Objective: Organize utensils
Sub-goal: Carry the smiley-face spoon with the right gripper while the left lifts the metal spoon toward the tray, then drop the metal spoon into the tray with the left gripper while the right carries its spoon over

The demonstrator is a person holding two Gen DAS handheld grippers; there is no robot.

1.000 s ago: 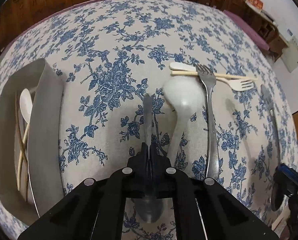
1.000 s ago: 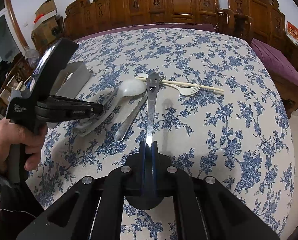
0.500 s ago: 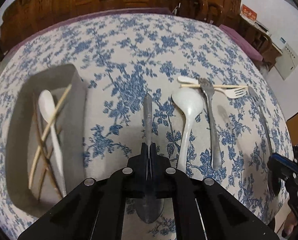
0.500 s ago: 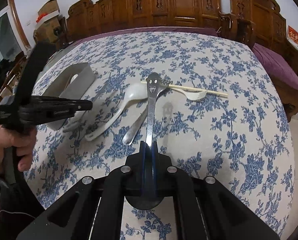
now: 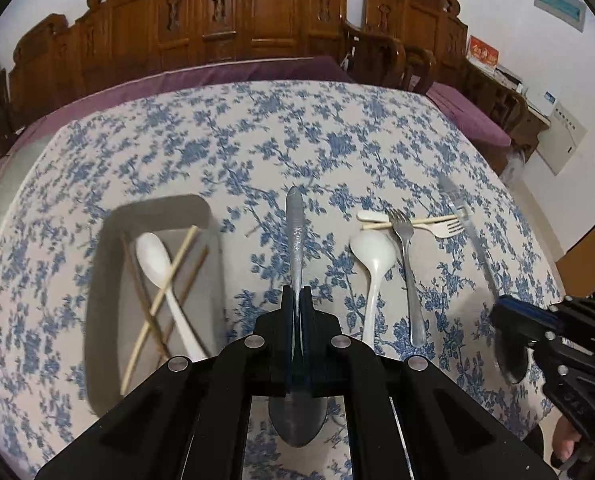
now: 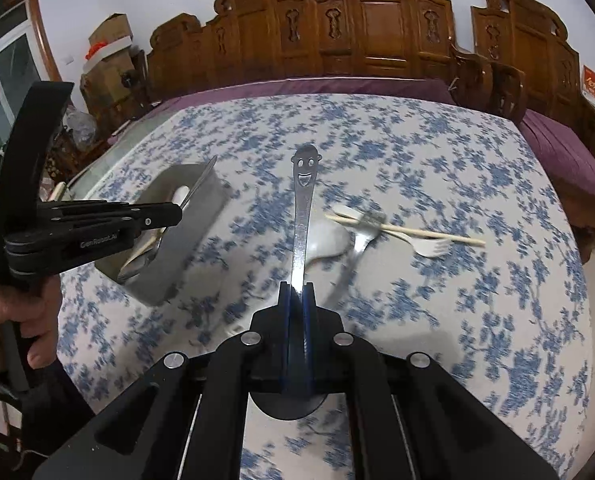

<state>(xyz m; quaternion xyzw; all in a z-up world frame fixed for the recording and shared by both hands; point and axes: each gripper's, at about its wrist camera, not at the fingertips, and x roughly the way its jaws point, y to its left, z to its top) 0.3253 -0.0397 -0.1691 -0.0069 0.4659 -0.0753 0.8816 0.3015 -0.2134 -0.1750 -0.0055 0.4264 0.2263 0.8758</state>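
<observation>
Left gripper (image 5: 297, 296) jaws pinching grey spoon (image 5: 296, 236), handle pointing ahead, beside tray (image 5: 97, 280) toward worktop's left edge.

Right gripper (image 6: 297, 292) jaws pinching smiley spoon (image 6: 303, 200), farther off.

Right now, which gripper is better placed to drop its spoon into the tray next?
Left. The left gripper holds its spoon right beside the tray. The right gripper holds the smiley spoon farther off, near the loose cutlery.

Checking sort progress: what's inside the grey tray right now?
In the grey tray: one white spoon and several crossed chopsticks. The left gripper covers the tray's near corner, so that part is unseen.
</observation>
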